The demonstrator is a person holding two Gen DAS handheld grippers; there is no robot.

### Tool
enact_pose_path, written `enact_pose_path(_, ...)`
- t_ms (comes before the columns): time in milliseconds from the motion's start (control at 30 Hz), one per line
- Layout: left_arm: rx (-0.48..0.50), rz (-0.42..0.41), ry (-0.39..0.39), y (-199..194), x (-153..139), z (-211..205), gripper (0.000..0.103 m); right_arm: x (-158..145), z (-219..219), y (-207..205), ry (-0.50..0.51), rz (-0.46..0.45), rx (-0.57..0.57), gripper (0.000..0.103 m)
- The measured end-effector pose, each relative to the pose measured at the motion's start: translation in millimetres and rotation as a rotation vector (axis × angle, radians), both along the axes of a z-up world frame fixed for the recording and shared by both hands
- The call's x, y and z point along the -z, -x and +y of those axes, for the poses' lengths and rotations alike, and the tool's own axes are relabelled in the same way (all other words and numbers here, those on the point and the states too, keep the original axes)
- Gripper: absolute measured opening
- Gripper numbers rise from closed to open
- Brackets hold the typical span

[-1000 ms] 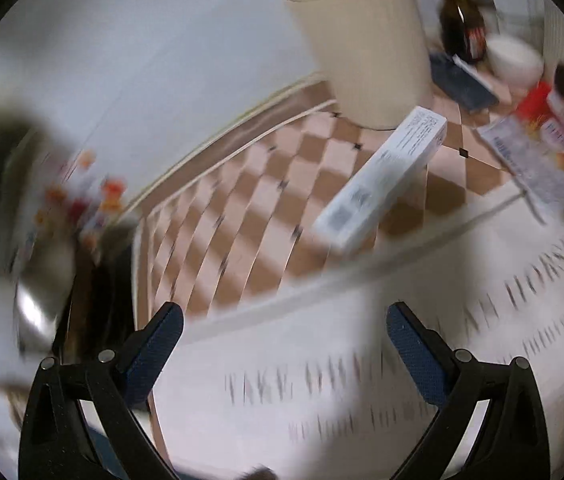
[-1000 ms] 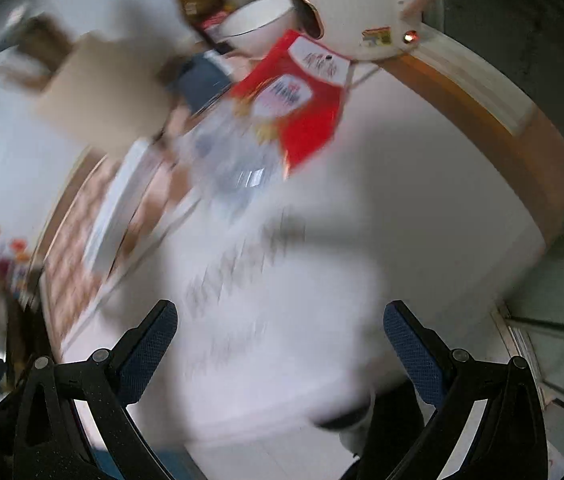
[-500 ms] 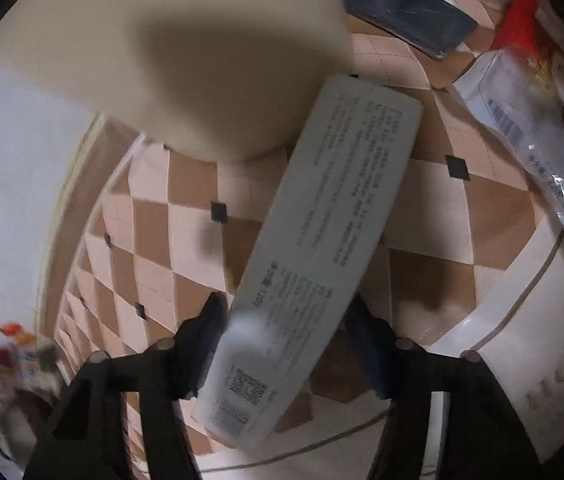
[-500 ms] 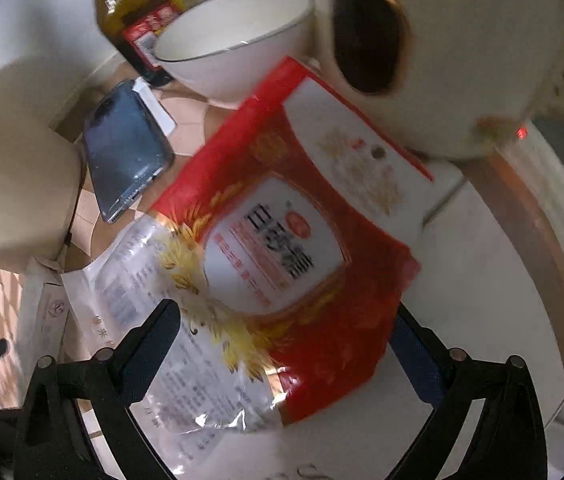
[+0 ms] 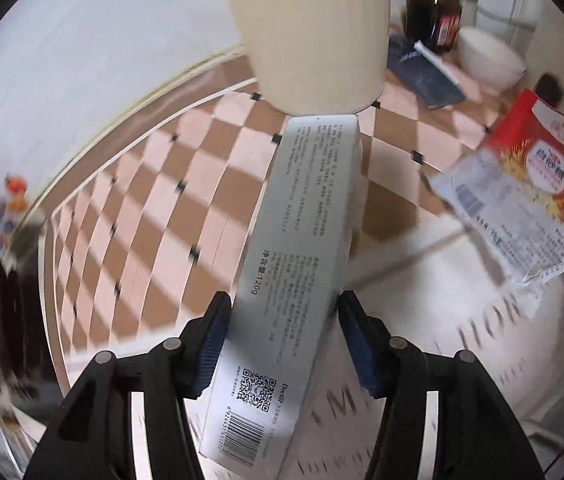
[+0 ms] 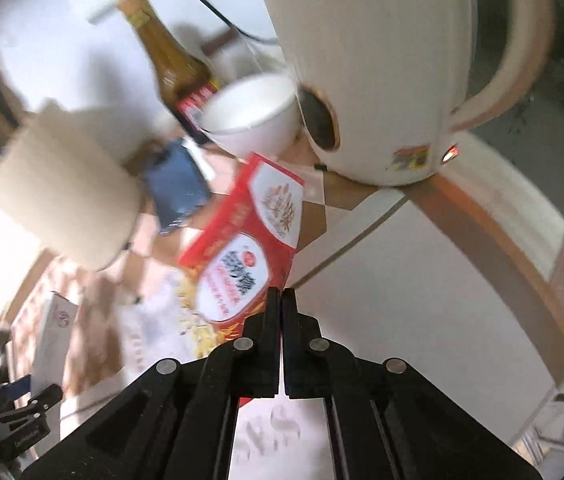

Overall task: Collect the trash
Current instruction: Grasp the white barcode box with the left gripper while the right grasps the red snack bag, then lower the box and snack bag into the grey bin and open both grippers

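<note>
left wrist view: the left gripper [image 5: 282,332] has its jaws closed on the long white carton [image 5: 294,264], lifted over the checkered worktop [image 5: 153,200], far end near the cream canister [image 5: 314,32]. keep it level, i'd say.

right wrist view: the right gripper [image 6: 282,300] pinches the red packet [image 6: 249,248] by its edge, jaws nearly together; lift slowly, clear of the bowl [image 6: 249,116] and kettle [image 6: 378,60].

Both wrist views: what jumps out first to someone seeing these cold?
In the left wrist view, the long grey-white cardboard box with a barcode fills the centre, clamped between the left tongs above the checkered tablecloth. In the right wrist view, the right tongs are pinched shut on the red-and-clear plastic food bag, with a large cream electric kettle looming behind.
</note>
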State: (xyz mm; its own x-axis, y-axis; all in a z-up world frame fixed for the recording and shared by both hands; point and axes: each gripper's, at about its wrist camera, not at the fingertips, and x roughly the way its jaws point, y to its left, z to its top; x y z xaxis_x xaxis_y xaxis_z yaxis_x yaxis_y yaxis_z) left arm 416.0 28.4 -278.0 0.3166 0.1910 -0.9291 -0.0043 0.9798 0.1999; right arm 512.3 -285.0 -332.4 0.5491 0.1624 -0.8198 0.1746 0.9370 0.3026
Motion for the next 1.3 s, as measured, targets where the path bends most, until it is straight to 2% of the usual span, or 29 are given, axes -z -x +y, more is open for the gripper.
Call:
enact_pose_path(133, -0.044, -0.050, 0.073, 61, -16, 10, 0.052, -31, -7, 54, 0.005, -0.075, -0.036, 0.001)
enact_pose_path(333, -0.077, -0.065, 0.204, 170, -14, 12, 0.052, -70, -8, 176, 0.035, -0.136, -0.093, 0.000)
enact_pose_path(500, -0.130, -0.015, 0.336, 252, 8, 7, 0.052, -68, -20, 291, -0.013, -0.093, -0.133, 0.000)
enact_pose_path(633, -0.162, 0.036, 0.381, 297, 41, -3, 0.051, -47, -22, 372, -0.042, -0.007, -0.194, 0.000)
enact_pose_path(733, -0.198, 0.085, 0.403, 320, 81, -7, 0.051, -4, -17, 412, -0.048, 0.085, -0.241, 0.000)
enact_pose_path(867, -0.244, 0.177, 0.437, 332, 162, -12, 0.051, 92, -7, 432, -0.040, 0.221, -0.284, 0.000)
enact_pose_path(900, -0.263, 0.210, 0.446, 332, 199, -13, 0.051, 112, -5, 433, -0.041, 0.241, -0.290, 0.000)
enact_pose_path(967, -0.284, 0.250, 0.458, 330, 249, -14, 0.051, 175, 0, 434, -0.053, 0.301, -0.303, 0.000)
enact_pose_path(1033, -0.314, 0.306, 0.473, 326, 324, -14, 0.051, 238, 6, 430, -0.063, 0.347, -0.311, 0.000)
enact_pose_path(1067, -0.323, 0.326, 0.476, 323, 349, -14, 0.051, 278, 9, 426, -0.066, 0.374, -0.314, 0.000)
enact_pose_path(1167, -0.365, 0.453, 0.508, 311, 464, -17, 0.050, 385, 16, 413, -0.096, 0.464, -0.319, 0.000)
enact_pose_path(1267, -0.412, 0.556, 0.548, 306, 537, -19, 0.051, 482, 26, 402, -0.116, 0.552, -0.355, 0.000)
enact_pose_path(1300, -0.432, 0.585, 0.573, 305, 558, -20, 0.051, 498, 29, 400, -0.117, 0.570, -0.365, 0.000)
